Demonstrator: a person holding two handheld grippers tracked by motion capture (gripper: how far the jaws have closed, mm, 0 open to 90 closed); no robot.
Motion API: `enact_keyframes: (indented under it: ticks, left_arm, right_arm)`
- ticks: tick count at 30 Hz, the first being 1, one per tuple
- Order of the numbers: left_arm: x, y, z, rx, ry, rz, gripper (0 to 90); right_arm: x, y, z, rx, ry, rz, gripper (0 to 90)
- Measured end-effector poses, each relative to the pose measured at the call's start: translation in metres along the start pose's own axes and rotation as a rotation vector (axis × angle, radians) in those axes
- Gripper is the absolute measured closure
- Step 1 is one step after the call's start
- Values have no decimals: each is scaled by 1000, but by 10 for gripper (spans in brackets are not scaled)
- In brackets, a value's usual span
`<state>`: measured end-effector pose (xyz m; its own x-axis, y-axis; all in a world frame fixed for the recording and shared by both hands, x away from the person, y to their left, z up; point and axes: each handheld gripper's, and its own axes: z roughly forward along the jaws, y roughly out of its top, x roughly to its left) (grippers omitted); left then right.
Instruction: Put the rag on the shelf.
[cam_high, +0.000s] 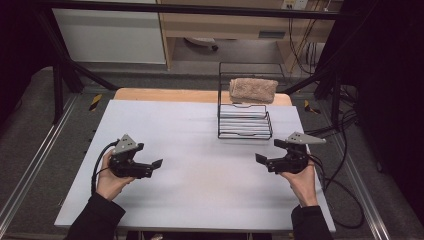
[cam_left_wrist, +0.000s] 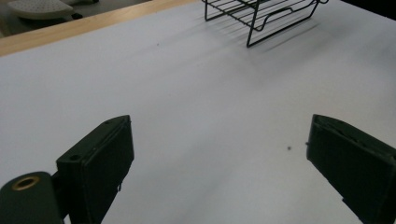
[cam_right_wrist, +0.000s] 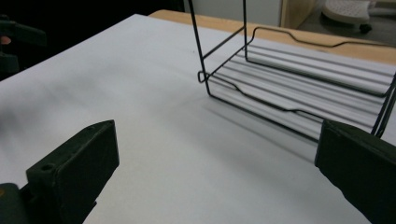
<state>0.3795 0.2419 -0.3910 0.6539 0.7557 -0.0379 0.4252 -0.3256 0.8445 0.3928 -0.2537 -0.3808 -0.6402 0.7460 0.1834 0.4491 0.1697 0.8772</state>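
**Both tools wide apart, towel up on the rack**

Here, nearest, each hand holds its tool low over the white bench (cam_high: 200, 190), jaws spread and pointing inward. The left tool (cam_high: 150, 167) sits well apart from the right tool (cam_high: 267, 159). Beyond the right one stands the wire rack (cam_high: 245, 125). The rolled towel (cam_high: 253, 90) lies on top, long axis left-right.

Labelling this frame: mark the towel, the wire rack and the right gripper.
towel (cam_high: 253, 90), high view, middle of the folded cloth.
wire rack (cam_high: 244, 136), high view, front bottom rail.
right gripper (cam_high: 270, 150), high view, midway between its fingertips.
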Motion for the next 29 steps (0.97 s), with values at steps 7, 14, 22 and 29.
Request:
enact_keyframes:
  ticks: [7,14,22,29]
  left_arm:
    - [10,-29,-9,30,16,-15,72]
    - [17,-53,-14,56,13,-45,72]
    - [20,-65,-15,50,8,-59,72]
    - [21,-68,-14,53,16,-61,76]
  right_arm:
    - [-2,-34,8,47,20,0,4]
    - [-5,-60,8,106,28,8,4]
    - [-12,-74,-2,111,18,50,5]
    - [-12,-78,0,136,15,45,5]
